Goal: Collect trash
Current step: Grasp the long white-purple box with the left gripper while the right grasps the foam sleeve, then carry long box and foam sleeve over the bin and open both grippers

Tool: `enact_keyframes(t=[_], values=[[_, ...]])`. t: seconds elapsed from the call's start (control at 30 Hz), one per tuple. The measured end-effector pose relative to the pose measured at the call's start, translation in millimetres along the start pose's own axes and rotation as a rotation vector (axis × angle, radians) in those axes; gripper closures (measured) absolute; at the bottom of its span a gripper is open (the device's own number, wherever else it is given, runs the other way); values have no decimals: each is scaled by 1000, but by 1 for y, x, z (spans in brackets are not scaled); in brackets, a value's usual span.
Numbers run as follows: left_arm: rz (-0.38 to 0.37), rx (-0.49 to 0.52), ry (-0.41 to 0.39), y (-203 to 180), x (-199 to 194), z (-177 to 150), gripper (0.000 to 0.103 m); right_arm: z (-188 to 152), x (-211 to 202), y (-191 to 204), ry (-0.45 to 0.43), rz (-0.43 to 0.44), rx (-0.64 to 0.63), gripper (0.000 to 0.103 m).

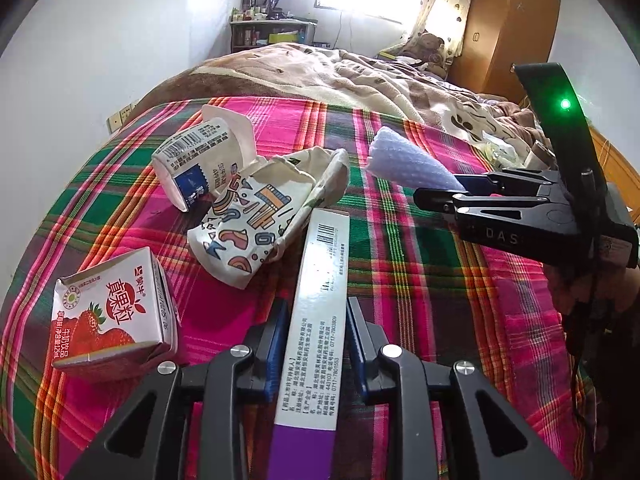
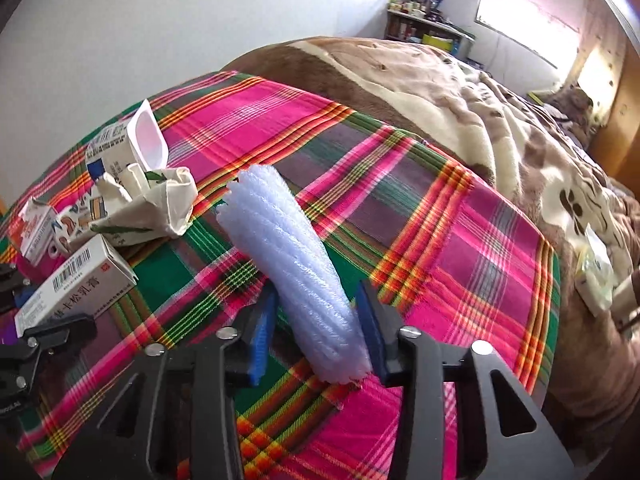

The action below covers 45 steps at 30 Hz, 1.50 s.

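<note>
— Plaid cloth (image 1: pixel 420 248), pink and green with orange lines, covers the near part of the bed in both views. What does the left gripper (image 1: pixel 316 328) have?

— A long white ointment box (image 1: pixel 320 304) with a barcode and a purple end. Its blue pads press on both long sides, so the fingers stand narrow and clamped on it. The box runs from bottom centre up toward the middle of the left wrist view.

— And the right gripper (image 2: pixel 316 320)?

— A roll of pale blue foam wrap (image 2: pixel 296 272) lies between its blue pads, slanting from lower centre up toward the middle of the right wrist view. The right pad touches the roll; on the left pad I cannot tell if it presses or only stands beside it. In the left wrist view, at the right edge, the same gripper's tips meet the foam's end.

— Other trash?

— In the left wrist view, a strawberry milk carton (image 1: pixel 112 316) at lower left, a crumpled patterned paper bag (image 1: pixel 260 208) at centre, and a white and blue milk carton (image 1: pixel 200 160) on its side just above and touching the bag. All lie on the plaid cloth.

— Behind?

— A brown and cream blanket (image 2: pixel 480 112) across the upper part, a wooden wardrobe (image 1: pixel 508 20) at upper right of the left wrist view.
</note>
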State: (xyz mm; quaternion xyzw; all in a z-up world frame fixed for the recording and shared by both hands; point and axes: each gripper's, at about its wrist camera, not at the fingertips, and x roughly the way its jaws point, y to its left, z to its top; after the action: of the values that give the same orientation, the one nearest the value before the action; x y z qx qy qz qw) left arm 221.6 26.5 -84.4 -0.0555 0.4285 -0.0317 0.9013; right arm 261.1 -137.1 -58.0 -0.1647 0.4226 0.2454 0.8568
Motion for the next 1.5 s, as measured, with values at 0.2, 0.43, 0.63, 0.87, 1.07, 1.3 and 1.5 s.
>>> enact_keyframes(t=[0.2, 0.43, 0.63, 0.87, 1.07, 1.3, 1.5], values=[[-7, 5, -19, -5, -10, -1, 78, -8, -18, 3, -35, 8, 39, 78], [-23, 18, -69, -17, -37, -5, 78, -26, -44, -3, -71, 37, 156, 78], [-37, 52, -108, -37, -60, -7, 78, -45, -75, -4, -118, 32, 208, 78], [-62, 99, -154, -64, -86, -12, 78, -67, -112, -11, -171, -2, 252, 78], [-93, 140, -188, -89, -106, -17, 78, -92, -139, -22, -204, -27, 321, 78], [-140, 192, -215, -124, -119, -24, 78, -123, -164, -33, -225, -84, 402, 78], [-187, 251, -218, -158, -122, -30, 78, -148, -179, -44, -226, -156, 467, 78]])
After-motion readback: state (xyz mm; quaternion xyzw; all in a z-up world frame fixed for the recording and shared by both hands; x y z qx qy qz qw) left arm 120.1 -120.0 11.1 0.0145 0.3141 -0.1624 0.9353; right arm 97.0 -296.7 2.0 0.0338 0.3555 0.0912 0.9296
